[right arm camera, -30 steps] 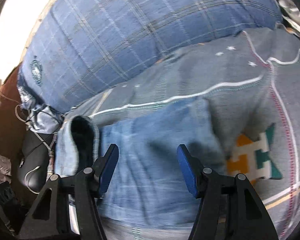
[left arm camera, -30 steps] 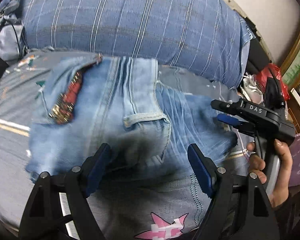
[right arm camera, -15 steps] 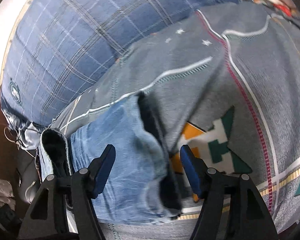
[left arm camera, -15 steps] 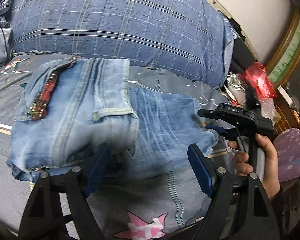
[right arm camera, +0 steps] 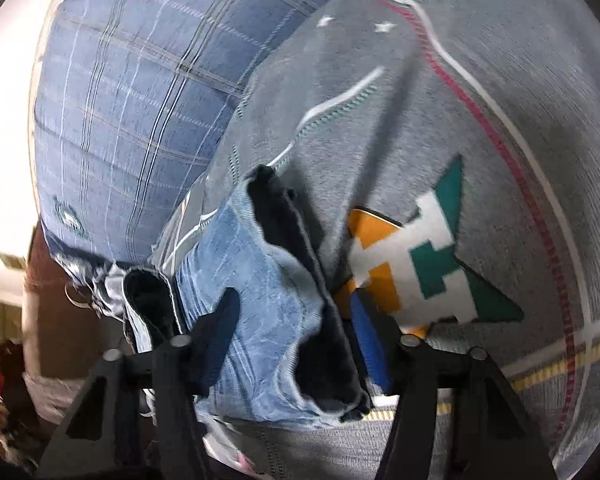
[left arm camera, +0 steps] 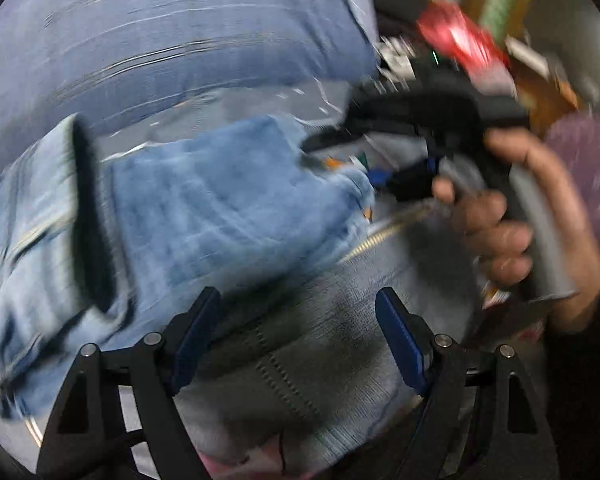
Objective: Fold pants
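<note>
Folded light blue denim pants (left arm camera: 204,208) lie on a grey patterned bedsheet (left arm camera: 312,344). In the left wrist view, which is blurred, my left gripper (left arm camera: 300,340) is open and empty over the sheet, just right of and below the pants. My right gripper (left arm camera: 384,178) shows there at the pants' right end, held by a hand. In the right wrist view the right gripper (right arm camera: 296,340) is open, its jaws either side of the pants' folded end (right arm camera: 276,304), not clamped.
A big blue plaid pillow (right arm camera: 140,92) lies behind the pants. The sheet has a green, white and orange star print (right arm camera: 424,260). A red bag (left arm camera: 460,40) and clutter sit at the far right, by a wooden frame.
My left gripper swung right, so the pants moved to the left of its view. My right gripper slid in over the pants' folded end.
</note>
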{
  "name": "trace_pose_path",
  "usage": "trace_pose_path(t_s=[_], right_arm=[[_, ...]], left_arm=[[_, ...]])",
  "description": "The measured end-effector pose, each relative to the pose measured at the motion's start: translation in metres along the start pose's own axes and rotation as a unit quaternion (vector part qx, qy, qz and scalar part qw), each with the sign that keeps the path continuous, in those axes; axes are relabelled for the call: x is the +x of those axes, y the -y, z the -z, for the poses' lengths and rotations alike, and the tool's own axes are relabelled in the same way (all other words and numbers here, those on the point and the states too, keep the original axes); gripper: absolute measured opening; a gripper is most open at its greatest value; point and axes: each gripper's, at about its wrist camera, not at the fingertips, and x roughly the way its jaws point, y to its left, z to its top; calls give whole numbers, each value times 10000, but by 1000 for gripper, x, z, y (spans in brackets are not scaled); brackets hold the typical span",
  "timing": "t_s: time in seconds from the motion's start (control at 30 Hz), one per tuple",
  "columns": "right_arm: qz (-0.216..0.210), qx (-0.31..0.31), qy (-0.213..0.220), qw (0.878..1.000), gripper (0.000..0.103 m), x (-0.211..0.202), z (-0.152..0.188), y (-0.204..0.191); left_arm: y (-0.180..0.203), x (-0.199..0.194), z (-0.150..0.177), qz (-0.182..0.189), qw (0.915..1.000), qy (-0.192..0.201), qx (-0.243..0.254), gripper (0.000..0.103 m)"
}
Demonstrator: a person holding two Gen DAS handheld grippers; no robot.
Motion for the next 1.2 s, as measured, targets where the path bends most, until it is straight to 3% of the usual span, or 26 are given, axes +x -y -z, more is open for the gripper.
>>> trace_pose_path(t_s=[0.17,0.3,0.33,0.4,0.47,0.5,0.6,0.63,0.73,0.83,0.97,1.1,1.13,1.17,1.2], right_arm=[[-245,149,54,9996,55,-12,-3,7],[-349,427,-49,9985,55,-9,-6,23],[-395,473,-31,9981,55,-11,-6,24],[-389,460,23,9982,55,-14,-7,25],[-473,498,62,9976,55,-17,-7,27],[-552,514,67,9971,55,-18,-8,27],[-846,508,117,9950,56,-21,-9,24],[-906,460,86,9948,57,-21,-9,21],[-1070,321,-140,9936,60,-11,-7,10],[-1413,376,-314,9888,60,-3,-5,3],[-1518,266,-360,9874,61,5,-3,-11],[-962,156,-254,9949,59,10,-2,-18],[-864,163,-279,9957,55,12,-2,-18],[-852,185,-302,9957,39,14,-2,-17],[-822,183,-304,9960,30,15,-2,-17]], left_arm=[[19,38,-8,-306,9981,-246,464,80],[32,69,-16,-1179,9867,-270,1089,80],[33,69,-18,-1211,9860,-167,1138,79],[34,71,-25,-1281,9842,-137,1212,56],[30,69,-30,-1159,9871,-240,1075,13],[25,66,-33,-1165,9885,-243,936,11],[-2,44,-42,-635,9979,80,79,10],[-16,29,-43,-260,9985,271,-405,9],[-38,11,-44,13,9938,414,-1032,9],[-45,4,-41,162,9917,419,-1208,9],[-36,7,-38,119,9939,343,-1041,9],[-24,10,-33,78,9957,289,-874,9],[-24,12,-33,99,9956,249,-901,9],[-26,14,-34,114,9954,227,-919,9],[-27,14,-35,140,9951,225,-952,9]])
